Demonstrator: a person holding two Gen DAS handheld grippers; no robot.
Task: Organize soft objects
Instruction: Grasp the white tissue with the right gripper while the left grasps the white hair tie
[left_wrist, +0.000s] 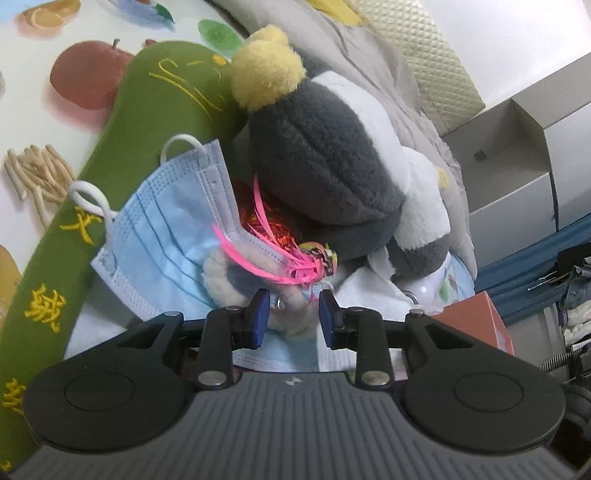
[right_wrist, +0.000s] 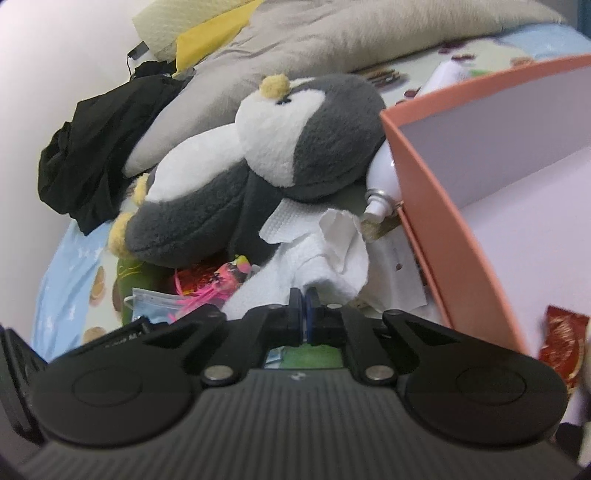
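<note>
A grey and white plush penguin (left_wrist: 332, 155) lies on the bed; it also shows in the right wrist view (right_wrist: 258, 162). A blue face mask (left_wrist: 166, 236) lies against a green embroidered cushion (left_wrist: 147, 122). A pink tasselled toy (left_wrist: 291, 258) and a cream fluffy ring (left_wrist: 229, 284) lie on the mask. My left gripper (left_wrist: 293, 314) is open, its jaws on either side of the fluffy ring. My right gripper (right_wrist: 304, 314) is shut just below crumpled white tissue (right_wrist: 325, 251); whether it pinches the tissue I cannot tell.
An open salmon-pink box (right_wrist: 461, 206) stands at the right, with a white pump bottle (right_wrist: 380, 184) against its wall. Black clothing (right_wrist: 99, 155) and a grey pillow (right_wrist: 295, 44) lie behind the penguin. A fruit-print sheet (left_wrist: 55, 110) covers the left.
</note>
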